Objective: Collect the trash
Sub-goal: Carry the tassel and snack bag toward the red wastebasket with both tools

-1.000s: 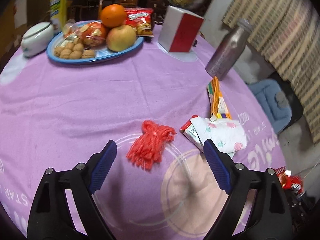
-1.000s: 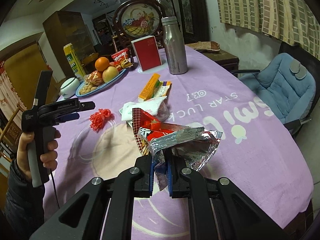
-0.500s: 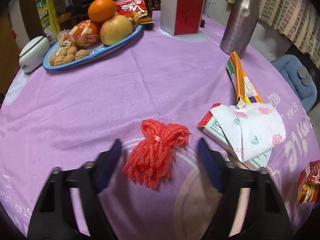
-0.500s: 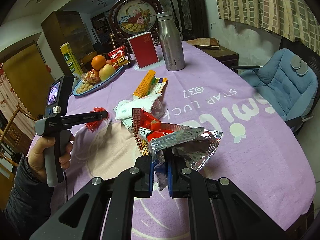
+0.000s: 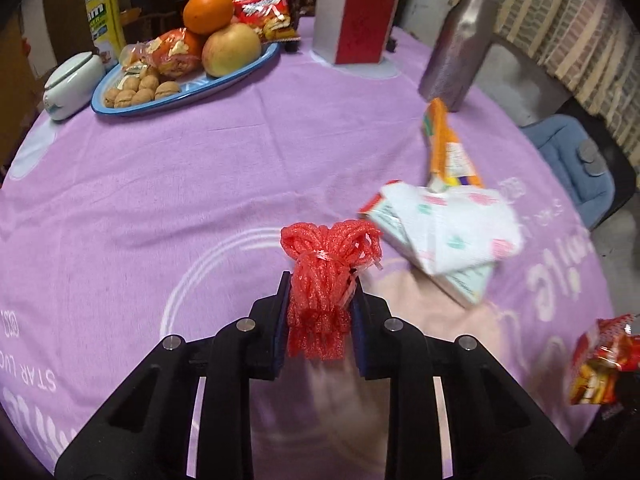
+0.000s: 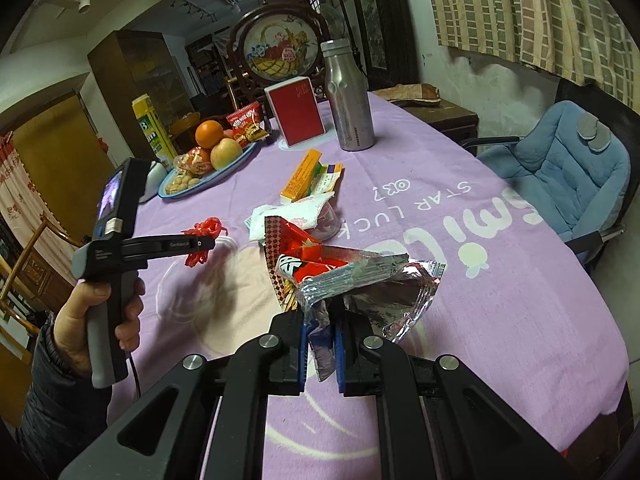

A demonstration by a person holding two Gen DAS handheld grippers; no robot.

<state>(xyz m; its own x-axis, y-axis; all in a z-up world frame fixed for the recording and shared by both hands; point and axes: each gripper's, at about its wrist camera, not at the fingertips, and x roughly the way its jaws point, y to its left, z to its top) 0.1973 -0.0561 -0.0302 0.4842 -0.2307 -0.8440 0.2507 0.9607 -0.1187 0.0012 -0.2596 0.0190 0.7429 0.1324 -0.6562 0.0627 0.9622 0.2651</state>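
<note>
Since the earlier frame the left gripper (image 5: 320,320) has dropped forward over the red mesh bundle (image 5: 324,280), which lay ahead of wide-spread jaws and is now sitting between them. The jaws are closing, and the blue pads are already pressing both flanks of the bundle's lower half, while its tied, looped top is poking out beyond the fingertips. In the right wrist view the bundle appears to be just at the purple tablecloth (image 5: 200,184), near the pale printed ring; whether it is resting on the cloth or barely clear cannot be told.

The right gripper (image 6: 320,340) is staying clenched on an empty foil snack wrapper (image 6: 360,280), red outside and silver inside, hanging crumpled above the cloth.

The step in hand looks like the second pickup: one piece of trash is secured, and the mesh is being pinched. More litter is waiting just beside it: a flowered paper napkin (image 5: 452,232) lying over a small carton, and an orange box (image 5: 444,148) beyond that.

The next move probably calls for finishing the squeeze, since the mesh is soft and springy, then lifting straight up to test the hold. No bin is showing in either view, so where the trash is going cannot be judged
</note>
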